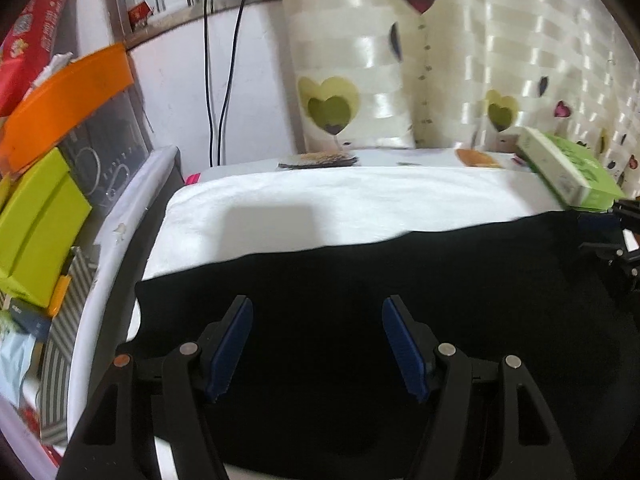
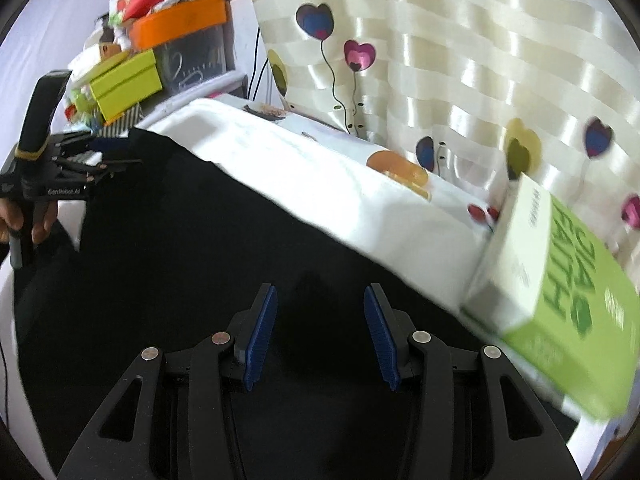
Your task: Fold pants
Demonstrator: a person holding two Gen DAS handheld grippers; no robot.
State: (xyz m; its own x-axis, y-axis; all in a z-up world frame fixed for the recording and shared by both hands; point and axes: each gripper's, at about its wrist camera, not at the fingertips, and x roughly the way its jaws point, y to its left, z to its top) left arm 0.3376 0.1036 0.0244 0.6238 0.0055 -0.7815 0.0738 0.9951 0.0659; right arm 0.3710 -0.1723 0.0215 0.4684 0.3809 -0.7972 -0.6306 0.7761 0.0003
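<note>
Black pants lie spread flat over a white cloth-covered table. My left gripper hovers open above the pants near their left edge, with nothing between its blue pads. In the right wrist view the same pants fill the lower half. My right gripper is open over them, close to their far edge. The left gripper shows there at the left, held by a hand. The right gripper peeks in at the left wrist view's right edge.
A green and white box rests on the table at the right, close to my right gripper. A heart-patterned curtain hangs behind. Stacked boxes, lime and orange, crowd the left side. Two black cables run down the wall.
</note>
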